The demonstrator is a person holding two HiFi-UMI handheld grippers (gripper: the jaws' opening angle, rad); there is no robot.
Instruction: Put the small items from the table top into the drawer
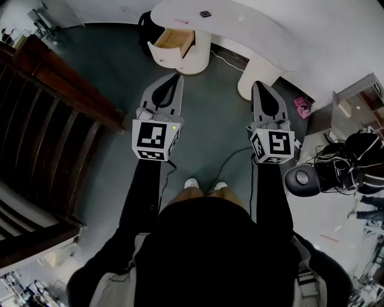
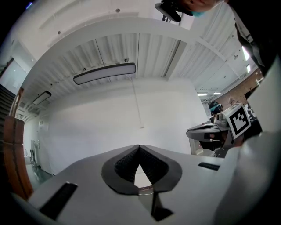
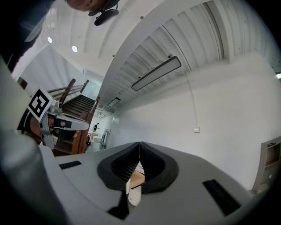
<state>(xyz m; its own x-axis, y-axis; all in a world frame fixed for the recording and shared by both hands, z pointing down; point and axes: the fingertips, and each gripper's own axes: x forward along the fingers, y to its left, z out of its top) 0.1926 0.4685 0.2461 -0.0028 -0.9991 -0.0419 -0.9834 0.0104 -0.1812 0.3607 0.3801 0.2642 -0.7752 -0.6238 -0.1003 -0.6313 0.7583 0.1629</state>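
Note:
A white curved table (image 1: 258, 33) stands ahead of me across the grey floor. Its drawer (image 1: 174, 41) is pulled open and shows a wooden inside. On the top lie a small dark item (image 1: 205, 13) and a thin pink item (image 1: 181, 21). My left gripper (image 1: 177, 76) and right gripper (image 1: 260, 84) are held side by side in the air, well short of the table and pointing toward it. In the left gripper view the left gripper (image 2: 139, 146) has its jaws together, nothing between them. The right gripper (image 3: 140, 144) is likewise shut and empty.
A dark wooden staircase (image 1: 42, 120) fills the left side. A pink object (image 1: 302, 107) lies on the floor by the table's right leg. Black equipment (image 1: 306, 178) and a cable (image 1: 231, 157) sit at my right, with a shelf unit (image 1: 360, 102) beyond.

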